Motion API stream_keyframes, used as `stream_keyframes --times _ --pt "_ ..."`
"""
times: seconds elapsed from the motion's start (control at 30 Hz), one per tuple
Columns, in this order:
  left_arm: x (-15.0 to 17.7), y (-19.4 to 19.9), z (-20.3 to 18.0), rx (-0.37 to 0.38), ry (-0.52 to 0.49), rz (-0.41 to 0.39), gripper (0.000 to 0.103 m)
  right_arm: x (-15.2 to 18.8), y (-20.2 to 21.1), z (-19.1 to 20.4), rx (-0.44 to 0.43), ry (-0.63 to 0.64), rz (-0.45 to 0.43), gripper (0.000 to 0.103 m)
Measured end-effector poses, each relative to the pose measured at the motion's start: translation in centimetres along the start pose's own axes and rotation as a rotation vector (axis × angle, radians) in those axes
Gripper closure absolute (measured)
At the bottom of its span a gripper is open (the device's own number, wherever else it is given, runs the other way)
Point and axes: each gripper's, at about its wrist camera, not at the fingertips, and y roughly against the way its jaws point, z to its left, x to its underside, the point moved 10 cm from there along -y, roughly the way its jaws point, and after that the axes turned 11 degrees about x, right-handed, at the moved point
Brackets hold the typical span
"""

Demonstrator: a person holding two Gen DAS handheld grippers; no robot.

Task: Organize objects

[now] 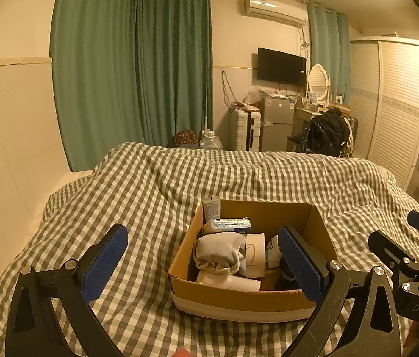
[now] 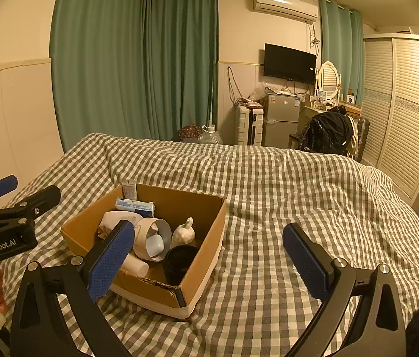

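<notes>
An open cardboard box (image 1: 269, 297) (image 2: 206, 255) sits on the checked bedspread. It holds a grey rolled cloth (image 1: 220, 250), a blue-white packet (image 1: 230, 223) (image 2: 135, 206), an upright tube (image 1: 211, 207) (image 2: 129, 189), a white roll of tape (image 1: 255, 254) (image 2: 153, 238), a white cylinder (image 1: 228, 281), a white duck figure (image 2: 184, 233) and a black cup (image 2: 179, 260). My left gripper (image 1: 206, 263) is open and empty, hovering over the box's near left part. My right gripper (image 2: 209, 261) is open and empty, straddling the box's right wall.
The checked bedspread (image 1: 239, 175) (image 2: 298, 184) covers the whole bed. A cream wall (image 1: 10, 136) runs along the left. Beyond the bed stand green curtains (image 1: 132, 68), a suitcase (image 1: 245, 129), a small fridge (image 1: 276, 123) and a white wardrobe (image 2: 403, 104).
</notes>
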Motion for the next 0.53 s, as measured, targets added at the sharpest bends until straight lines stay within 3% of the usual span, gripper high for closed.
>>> stream_keyframes --times 0.53 --pt "-0.02 -0.03 -0.35 0.001 -0.023 -0.008 0.000 -0.15 -0.08 0.27 0.000 0.012 0.005 0.003"
